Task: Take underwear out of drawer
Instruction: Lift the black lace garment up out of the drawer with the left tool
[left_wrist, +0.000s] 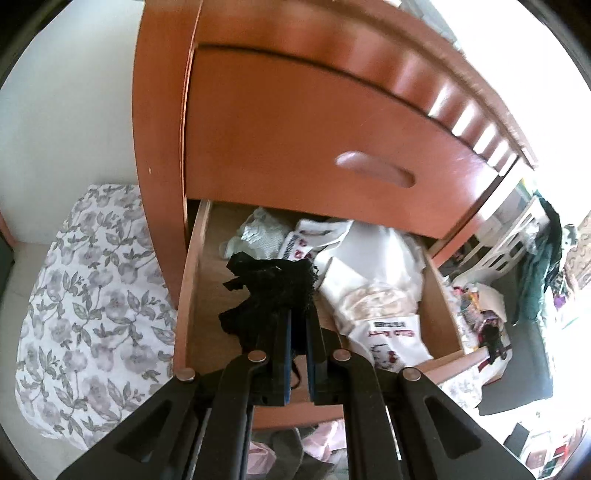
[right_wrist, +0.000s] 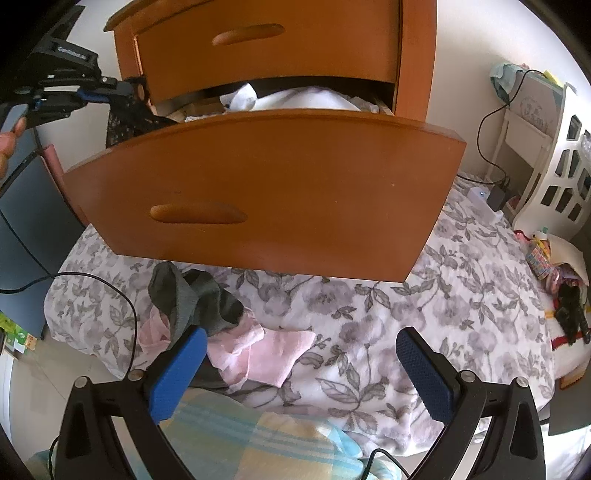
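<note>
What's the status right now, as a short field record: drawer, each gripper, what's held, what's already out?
drawer: open drawer, white clothes still inside
left gripper: left gripper shut on black lace underwear, above the drawer's left side
right gripper: right gripper open, empty, over the floral sheet
already out: grey garment and pink garment on the sheet, below the drawer front
upper drawer: upper drawer closed
</note>
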